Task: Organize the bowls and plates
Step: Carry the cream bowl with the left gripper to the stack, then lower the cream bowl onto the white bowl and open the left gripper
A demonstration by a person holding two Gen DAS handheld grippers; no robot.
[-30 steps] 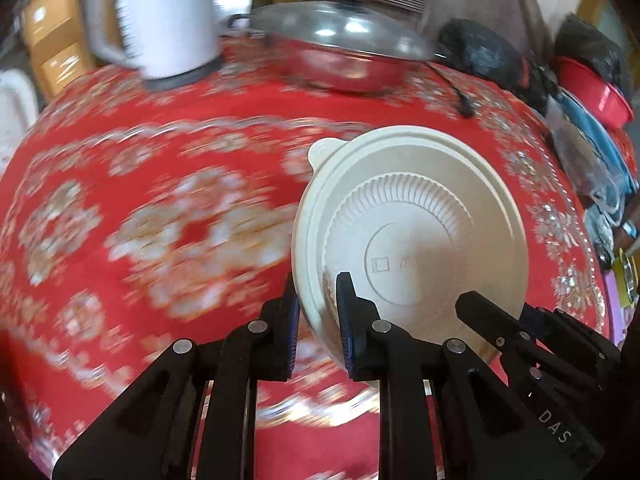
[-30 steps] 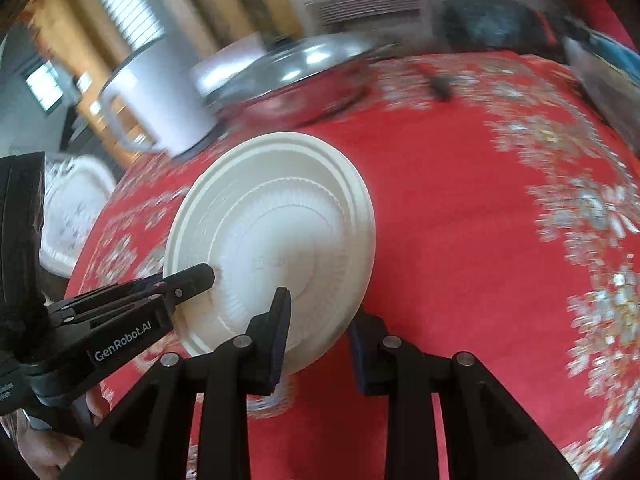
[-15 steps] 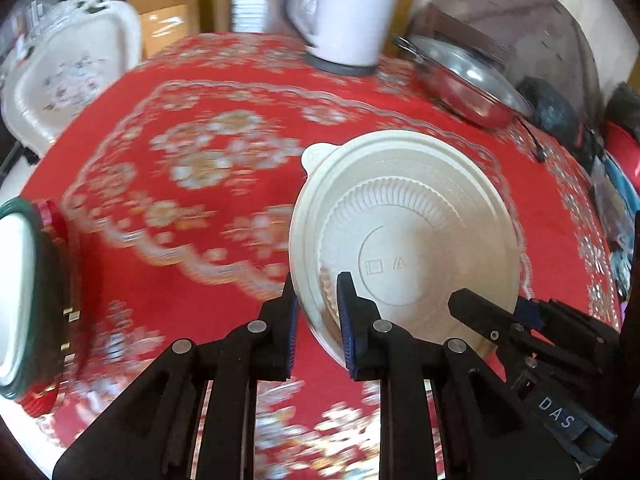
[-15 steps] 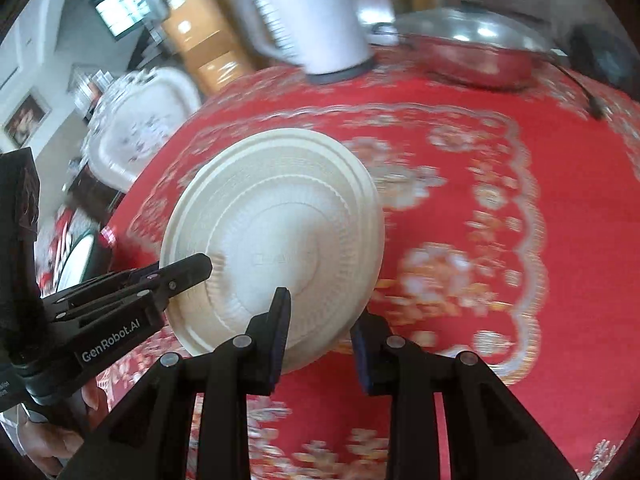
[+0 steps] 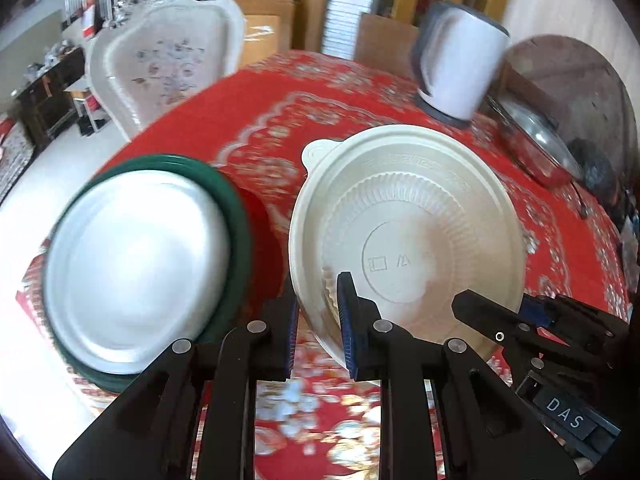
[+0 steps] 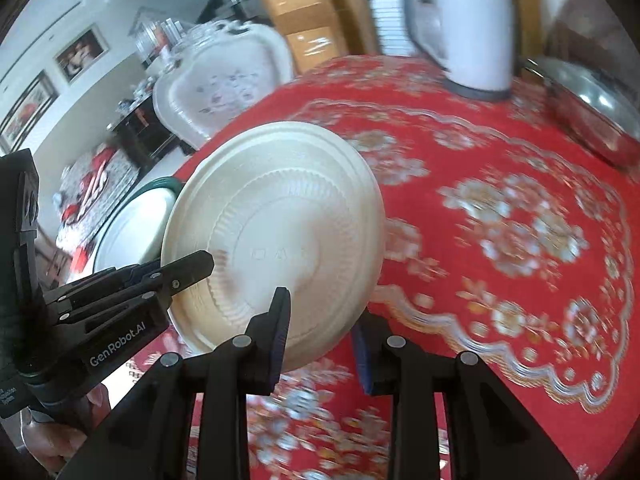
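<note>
Above the red desk [image 5: 360,92], both pinching one cream bowl [image 5: 404,236]: left gripper [image 5: 318,324], right gripper [image 6: 320,334]; left, white plate [image 5: 132,260].

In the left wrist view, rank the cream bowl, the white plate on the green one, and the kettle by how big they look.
1. cream bowl and white plate, too alike to rank; both near the camera
2. kettle, smallest, farther back

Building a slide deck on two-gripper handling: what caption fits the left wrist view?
Left gripper and right gripper pinch a cream bowl beside a green-rimmed plate stack.
</note>
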